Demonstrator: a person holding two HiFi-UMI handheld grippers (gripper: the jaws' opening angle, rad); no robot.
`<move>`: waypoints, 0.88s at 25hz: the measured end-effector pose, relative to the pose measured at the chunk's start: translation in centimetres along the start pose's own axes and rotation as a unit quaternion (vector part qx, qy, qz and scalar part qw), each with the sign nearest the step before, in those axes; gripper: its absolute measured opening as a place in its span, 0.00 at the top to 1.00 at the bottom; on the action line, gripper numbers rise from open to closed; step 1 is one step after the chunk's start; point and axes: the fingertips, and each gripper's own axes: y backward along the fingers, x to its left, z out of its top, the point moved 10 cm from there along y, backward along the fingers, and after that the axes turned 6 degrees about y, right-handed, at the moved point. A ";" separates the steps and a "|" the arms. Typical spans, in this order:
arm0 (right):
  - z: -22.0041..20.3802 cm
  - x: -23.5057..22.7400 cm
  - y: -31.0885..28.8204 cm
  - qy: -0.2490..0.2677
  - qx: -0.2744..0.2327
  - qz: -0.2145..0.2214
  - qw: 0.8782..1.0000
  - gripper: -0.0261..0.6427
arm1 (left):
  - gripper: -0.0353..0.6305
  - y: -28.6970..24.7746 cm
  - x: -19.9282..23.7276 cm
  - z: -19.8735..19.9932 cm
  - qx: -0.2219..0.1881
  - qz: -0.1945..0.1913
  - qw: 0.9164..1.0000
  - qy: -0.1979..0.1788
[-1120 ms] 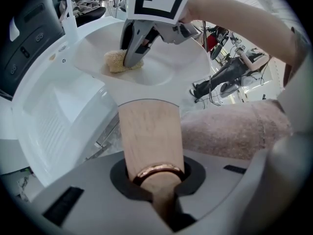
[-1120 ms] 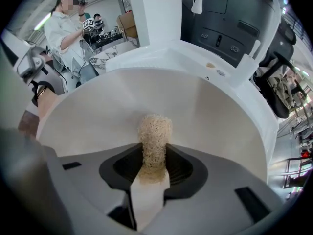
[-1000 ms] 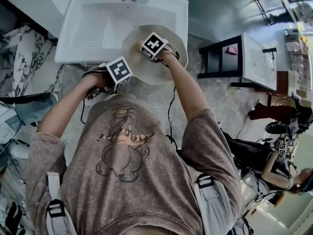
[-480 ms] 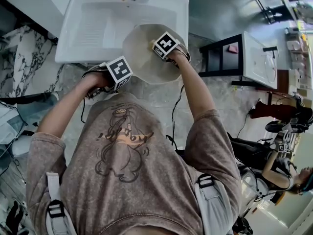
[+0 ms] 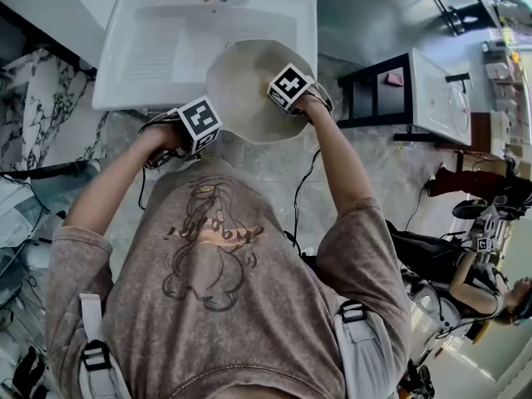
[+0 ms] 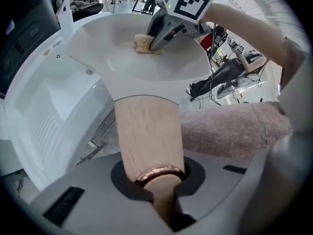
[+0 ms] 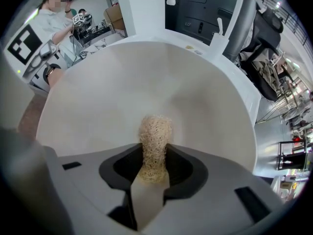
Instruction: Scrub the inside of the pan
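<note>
Moved: right hand-held gripper now sits further right inside pale cream round pan, clamped on tan mesh scrubber, so scrubbing looks under way; left hand-held gripper pinches the pan's wooden handle, pan over white sink's near-right corner.

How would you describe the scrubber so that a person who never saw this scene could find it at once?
Find the white sink; at its near right corner is a wide, pale pan. Inside the pan, the right gripper is shut on the scrubber, a small tan wad of rough, net-like fibre, the only coarse thing against the smooth pan.
</note>
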 end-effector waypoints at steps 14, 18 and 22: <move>0.6 5.1 0.3 0.020 -0.030 0.021 0.999 0.73 | 0.88 -0.2 0.1 -0.6 -0.008 0.007 1.000 -0.007; 0.4 4.9 0.6 0.015 -0.038 0.019 0.999 0.73 | 0.88 -0.2 -0.2 -0.6 -0.016 0.014 1.000 -0.008; 0.5 5.0 0.8 0.000 -0.052 0.021 0.998 0.73 | 0.88 -0.4 -0.2 -0.7 -0.021 0.016 1.000 -0.010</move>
